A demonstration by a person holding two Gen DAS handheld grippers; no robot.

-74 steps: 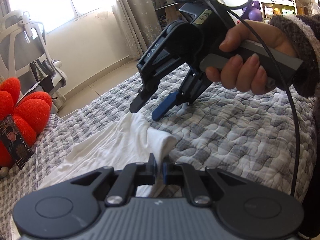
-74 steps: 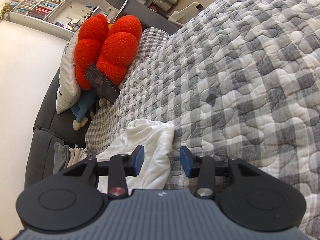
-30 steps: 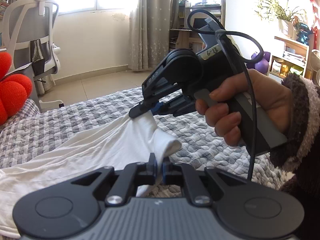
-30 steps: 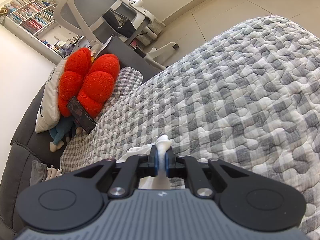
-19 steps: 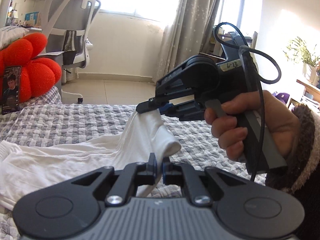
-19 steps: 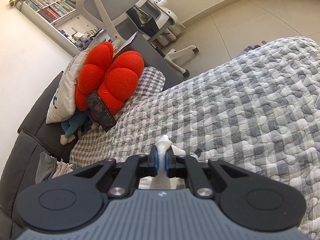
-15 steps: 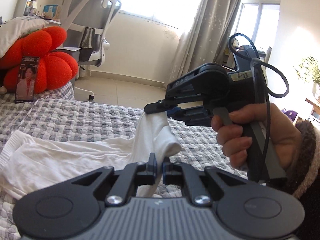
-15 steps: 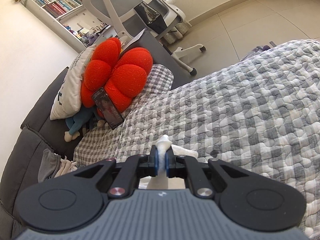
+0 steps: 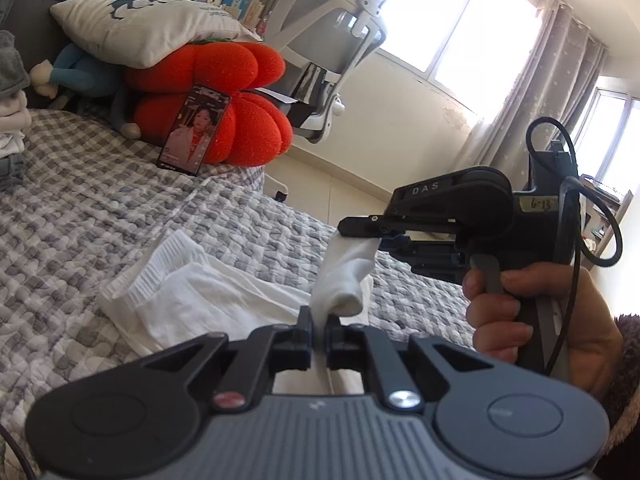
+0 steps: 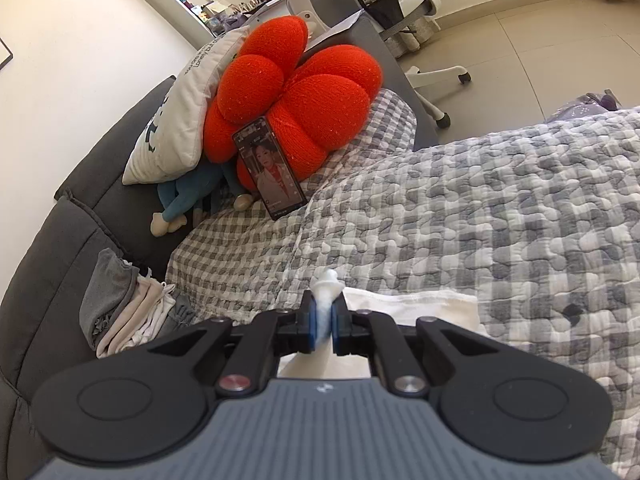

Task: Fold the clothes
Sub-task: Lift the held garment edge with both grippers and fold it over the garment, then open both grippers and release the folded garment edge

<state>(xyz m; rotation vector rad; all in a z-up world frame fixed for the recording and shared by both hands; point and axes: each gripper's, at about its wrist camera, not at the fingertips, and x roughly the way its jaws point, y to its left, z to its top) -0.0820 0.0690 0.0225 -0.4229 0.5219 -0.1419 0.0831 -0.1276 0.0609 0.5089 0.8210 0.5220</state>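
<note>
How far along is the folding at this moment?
Done: a stack of folded clothes sits by the sofa. In hand: left gripper and right gripper both pinch one end of the white garment. Left: it lies mostly spread on the quilt, unfolded.

Pinched in our left gripper [image 9: 318, 334], of matt black plastic with bright metal screws, we see a white garment [image 9: 224, 300] of soft cloth with a ribbed hem. Beneath it lies a quilted, puckered grey-checked bedspread [image 9: 100, 208]. Ahead of our right gripper [image 10: 324, 328] sit a nubbly red knit cushion [image 10: 296, 100] and a glossy phone [image 10: 272, 168].
</note>
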